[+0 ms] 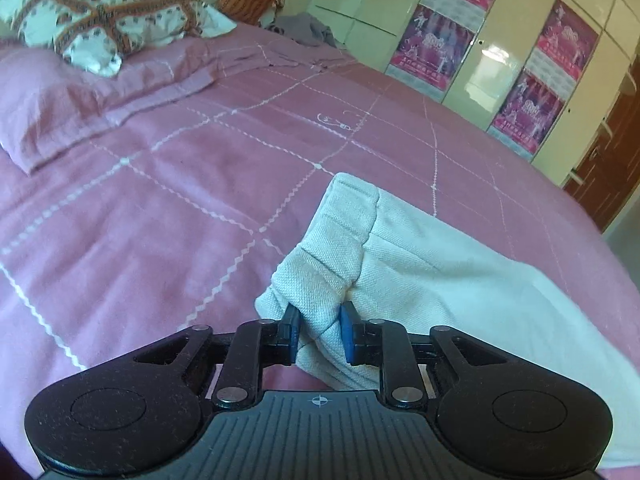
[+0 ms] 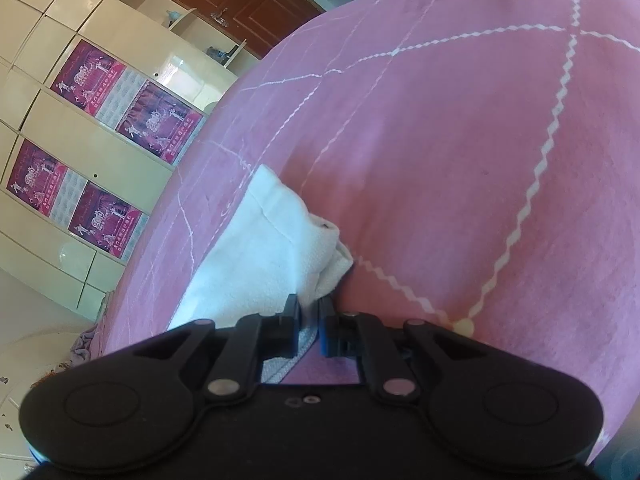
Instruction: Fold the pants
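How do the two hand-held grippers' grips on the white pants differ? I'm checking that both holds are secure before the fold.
The left hand-held gripper pinches a thick bunched wad of the white pants, its jaws set fairly wide; the right hand-held gripper clamps a thin edge, its jaws nearly together. The left's fabric fills the gap; the right's leaves pink bedspread visible below. Both are shut on the pants.

Open bedspread (image 1: pixel 168 208): wide bare stretch ahead and left of the white pants (image 1: pixel 420 264), passable. Head end: pink pillow (image 1: pixel 60 104) and patterned pillow (image 1: pixel 92 12) block. Far side: wardrobe (image 1: pixel 500 60) stands just beside the bed's edge.
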### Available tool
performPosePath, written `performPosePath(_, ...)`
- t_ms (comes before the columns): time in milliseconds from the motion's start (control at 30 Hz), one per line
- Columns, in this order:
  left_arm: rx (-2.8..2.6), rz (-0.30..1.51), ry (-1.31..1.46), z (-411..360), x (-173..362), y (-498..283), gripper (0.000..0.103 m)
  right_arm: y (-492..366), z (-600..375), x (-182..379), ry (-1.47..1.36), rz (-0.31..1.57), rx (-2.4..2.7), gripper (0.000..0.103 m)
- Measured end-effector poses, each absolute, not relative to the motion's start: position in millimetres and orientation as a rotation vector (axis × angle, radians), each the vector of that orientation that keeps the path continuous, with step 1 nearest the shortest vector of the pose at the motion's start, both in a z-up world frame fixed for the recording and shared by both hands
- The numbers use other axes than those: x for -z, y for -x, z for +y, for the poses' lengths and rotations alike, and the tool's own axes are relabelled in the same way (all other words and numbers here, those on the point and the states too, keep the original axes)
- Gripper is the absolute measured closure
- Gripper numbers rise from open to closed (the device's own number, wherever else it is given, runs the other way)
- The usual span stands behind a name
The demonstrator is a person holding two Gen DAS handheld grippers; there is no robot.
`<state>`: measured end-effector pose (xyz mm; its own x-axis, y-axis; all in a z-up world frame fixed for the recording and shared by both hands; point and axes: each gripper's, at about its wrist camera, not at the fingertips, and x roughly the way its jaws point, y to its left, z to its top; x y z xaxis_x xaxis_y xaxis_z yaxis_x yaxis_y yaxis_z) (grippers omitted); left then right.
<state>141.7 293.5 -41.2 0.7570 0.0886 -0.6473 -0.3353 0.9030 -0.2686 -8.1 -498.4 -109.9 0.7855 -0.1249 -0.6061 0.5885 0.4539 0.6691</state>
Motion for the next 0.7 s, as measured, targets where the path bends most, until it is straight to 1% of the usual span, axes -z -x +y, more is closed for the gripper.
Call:
performPosePath(67, -0.265, 0.624, 0.287, 276, 23, -131, 0.069, 9, -499, 110, -1.019, 0.516, 0.462, 0.097)
performPosePath(100, -0.254, 0.601, 0.263, 268, 16, -126, 0.062, 10, -499, 110, -1.022, 0.514, 0.46, 0.097)
performPosePath(167, -0.211, 0.605, 0.227, 252, 5, -122, 0.062, 10, -500, 111, -1.027, 0.512, 0.456, 0.097)
performPosePath(300, -0.177, 0.646, 0.151, 227, 9, -115, 0.062, 13, -504, 112, -1.038, 0.507, 0.45, 0.097)
performPosePath(500, -0.184, 0.695, 0.311, 235, 30, -102, 0.062, 14, -507, 115, -1.05, 0.503, 0.441, 0.097)
performPosePath(700, -0.187, 0.718, 0.344, 236, 41, -102, 0.062, 14, -510, 115, -1.048, 0.504, 0.441, 0.097)
